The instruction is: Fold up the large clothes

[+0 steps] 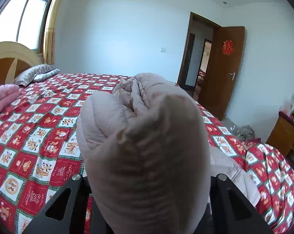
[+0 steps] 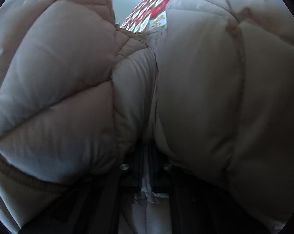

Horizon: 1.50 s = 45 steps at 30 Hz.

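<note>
A beige quilted puffer coat [image 1: 147, 136] is bunched up over the red patterned bedspread [image 1: 39, 126]. In the left wrist view my left gripper [image 1: 149, 179] has a thick roll of the coat between its two black fingers [image 1: 69, 198], which stand wide apart around it. In the right wrist view the coat [image 2: 205, 97] fills almost the whole frame. My right gripper [image 2: 146, 167] is shut on a thin fold of the coat, its fingers close together. A strip of bedspread [image 2: 154, 9] shows at the top.
The bed has a grey pillow [image 1: 37, 74] and a pink folded blanket [image 1: 2, 99] at its head, by the wooden headboard [image 1: 8, 58]. An open brown door [image 1: 223, 74] is at the far right. A wooden cabinet [image 1: 287, 134] stands right of the bed.
</note>
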{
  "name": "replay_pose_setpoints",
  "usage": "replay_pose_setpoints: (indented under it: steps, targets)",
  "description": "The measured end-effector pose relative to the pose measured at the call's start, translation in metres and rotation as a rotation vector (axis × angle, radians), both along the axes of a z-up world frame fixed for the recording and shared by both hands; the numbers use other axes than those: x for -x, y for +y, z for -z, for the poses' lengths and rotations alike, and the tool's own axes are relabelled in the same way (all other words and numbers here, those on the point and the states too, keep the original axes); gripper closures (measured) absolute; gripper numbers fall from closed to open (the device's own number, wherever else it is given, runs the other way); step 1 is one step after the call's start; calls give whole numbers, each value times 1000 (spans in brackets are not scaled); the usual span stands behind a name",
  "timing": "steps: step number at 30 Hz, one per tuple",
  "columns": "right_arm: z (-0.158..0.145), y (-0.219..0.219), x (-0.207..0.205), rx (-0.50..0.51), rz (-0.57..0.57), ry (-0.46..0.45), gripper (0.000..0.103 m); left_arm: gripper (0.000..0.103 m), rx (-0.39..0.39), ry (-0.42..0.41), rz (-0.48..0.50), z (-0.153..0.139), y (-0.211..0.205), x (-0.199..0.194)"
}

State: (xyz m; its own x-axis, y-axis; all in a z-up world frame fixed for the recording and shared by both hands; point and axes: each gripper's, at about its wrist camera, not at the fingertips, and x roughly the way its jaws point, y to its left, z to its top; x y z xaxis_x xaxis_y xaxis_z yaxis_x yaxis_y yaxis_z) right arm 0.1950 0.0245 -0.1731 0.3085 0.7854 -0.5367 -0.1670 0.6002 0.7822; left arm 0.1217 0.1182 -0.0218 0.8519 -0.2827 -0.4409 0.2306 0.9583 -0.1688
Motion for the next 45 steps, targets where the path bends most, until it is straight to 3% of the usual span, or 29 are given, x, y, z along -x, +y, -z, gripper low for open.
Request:
replay_pose_setpoints:
  steps: [4,7,13,19,26,31,38,45]
  targets:
    - [-13,-27,6,-10,-18,7,94,73,-42,-30,10,2,-13,-3]
    - [-36,-62,21,61,32,-91,90,73,-70,-57,40,-1,-32,3]
    - [-67,-154,53,165,230,-213,90,73,-185,-89,121,7,-79,9]
    - [-78,-225,80,288,419,-248,90,73,-305,-94,252,37,-144,23]
    - [-87,-285,79,327,525,-250,90,73,-452,-122,414,81,-207,45]
    - [-93,-301,80,307,552,-274,90,73,-503,-121,453,97,-227,48]
    - [-108,-284,67,323,458,-371,90,72,-505,-85,481,102,-229,38]
    - [-81,-269,38,373,376,-315,90,72,-502,-58,496,102,-236,36]
